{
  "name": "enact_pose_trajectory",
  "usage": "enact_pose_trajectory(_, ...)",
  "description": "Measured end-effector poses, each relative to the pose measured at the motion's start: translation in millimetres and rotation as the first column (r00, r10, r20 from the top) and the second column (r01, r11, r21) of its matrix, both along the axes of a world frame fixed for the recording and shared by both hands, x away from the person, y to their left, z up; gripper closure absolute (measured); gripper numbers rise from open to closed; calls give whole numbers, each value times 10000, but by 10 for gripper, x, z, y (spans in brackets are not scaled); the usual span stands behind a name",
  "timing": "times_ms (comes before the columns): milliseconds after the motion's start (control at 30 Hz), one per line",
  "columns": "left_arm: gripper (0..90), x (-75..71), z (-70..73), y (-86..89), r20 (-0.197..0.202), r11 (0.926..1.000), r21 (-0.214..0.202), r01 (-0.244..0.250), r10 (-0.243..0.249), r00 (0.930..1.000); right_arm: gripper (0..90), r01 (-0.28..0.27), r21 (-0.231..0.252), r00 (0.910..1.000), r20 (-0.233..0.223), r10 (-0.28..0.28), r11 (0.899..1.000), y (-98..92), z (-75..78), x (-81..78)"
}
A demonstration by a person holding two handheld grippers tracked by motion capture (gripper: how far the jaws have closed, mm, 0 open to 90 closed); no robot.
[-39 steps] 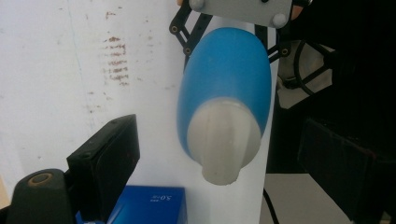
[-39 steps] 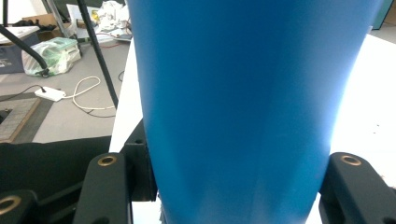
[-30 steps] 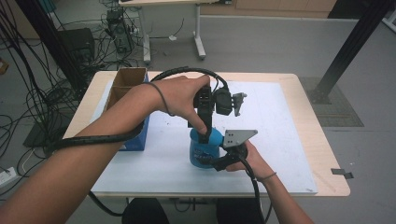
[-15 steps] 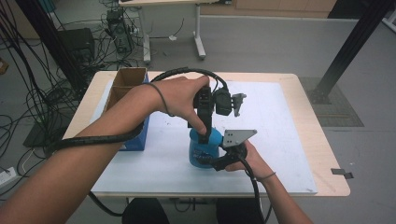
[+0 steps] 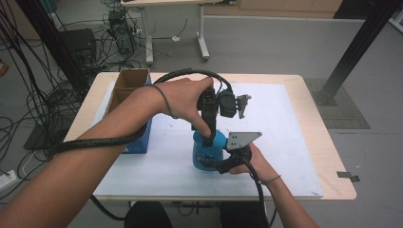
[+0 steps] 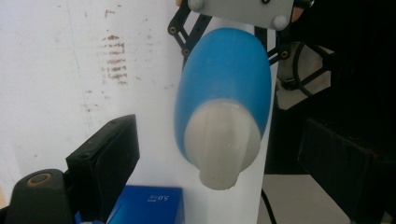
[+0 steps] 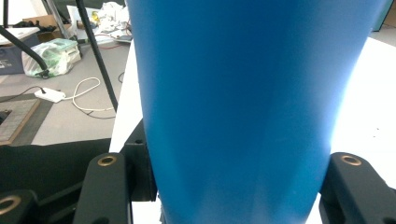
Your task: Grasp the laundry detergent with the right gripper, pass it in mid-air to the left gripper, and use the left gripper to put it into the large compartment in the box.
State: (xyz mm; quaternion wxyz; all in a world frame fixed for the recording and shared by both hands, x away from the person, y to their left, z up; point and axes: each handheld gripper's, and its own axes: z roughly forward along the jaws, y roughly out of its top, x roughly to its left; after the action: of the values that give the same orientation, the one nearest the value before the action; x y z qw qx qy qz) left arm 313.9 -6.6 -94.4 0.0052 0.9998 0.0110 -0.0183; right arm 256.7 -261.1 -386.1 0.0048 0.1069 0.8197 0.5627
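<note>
Right gripper [image 5: 219,164] is clamped on the blue bottle [image 5: 207,151], one jaw on each side of its body in the right gripper view, holding it upright on the white sheet [image 5: 285,142] near the surface's six o'clock edge. Left gripper [image 5: 207,140] comes down from above, pointing at the bottle's white cap [image 6: 223,144]; in the left gripper view its jaws stand apart, one at eight o'clock and one at three o'clock of the cap, neither pad touching it. A blue box [image 5: 140,140] sits at nine o'clock of the bottle, a cardboard box [image 5: 129,83] beyond it toward eleven.
</note>
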Motion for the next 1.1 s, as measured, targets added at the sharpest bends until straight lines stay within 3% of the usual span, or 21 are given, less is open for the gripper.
enact_pose_trajectory(1100,126,3,-51,-36,-93,10000,-3,77,-77,9999,414,-68,12,10000,28,68,10000,9,9,2)
